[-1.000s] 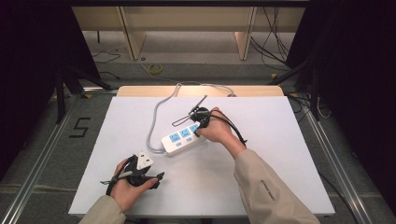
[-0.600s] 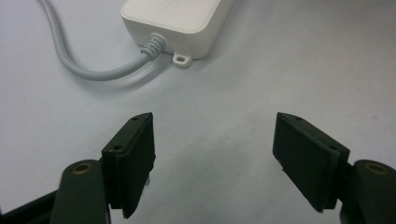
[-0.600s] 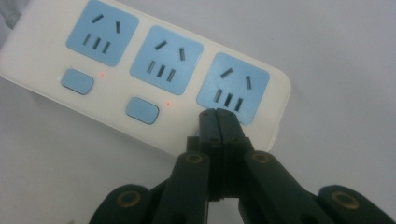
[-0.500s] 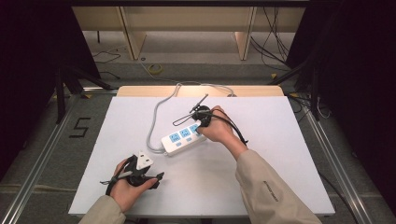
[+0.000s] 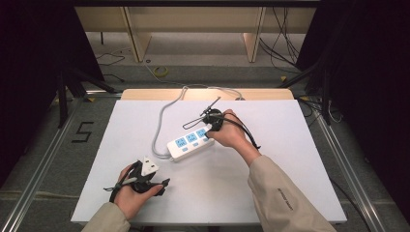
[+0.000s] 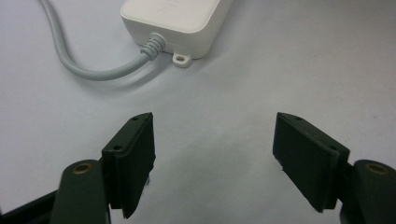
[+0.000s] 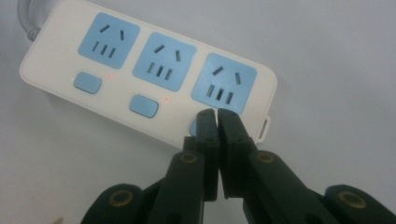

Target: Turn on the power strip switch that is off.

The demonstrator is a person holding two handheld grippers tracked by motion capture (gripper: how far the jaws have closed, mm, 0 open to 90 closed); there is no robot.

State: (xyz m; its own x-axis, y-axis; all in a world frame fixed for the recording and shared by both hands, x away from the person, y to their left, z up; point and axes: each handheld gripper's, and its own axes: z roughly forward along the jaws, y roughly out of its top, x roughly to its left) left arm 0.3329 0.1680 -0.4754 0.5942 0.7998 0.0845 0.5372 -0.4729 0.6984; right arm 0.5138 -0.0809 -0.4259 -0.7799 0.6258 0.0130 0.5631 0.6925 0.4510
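Right gripper [image 7: 217,116], jaws nearly closed on nothing, sits tip-down on the third switch [image 7: 194,127] at lower centre. Power strip [image 7: 144,88] runs towards upper left. Left gripper [image 6: 215,163] gapes, empty.

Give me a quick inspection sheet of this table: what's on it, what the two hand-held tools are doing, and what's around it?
Surface: white table top, flat and clean.
Job's things: white power strip with three blue sockets and blue switches; small red lights glow by two switches.
Clutter: nothing seen.
Grippers: right tool has its jaws nearly together, tips over the third switch by the end socket; the jaws have just been opening slightly, nothing between them. Left tool is open, nothing between its jaws, aimed at the strip's cable end.
Cables: grey cord loops off the table's far edge; a black cable trails from the right tool.
Surroundings: wooden shelving, loose floor wires, dark curtains.
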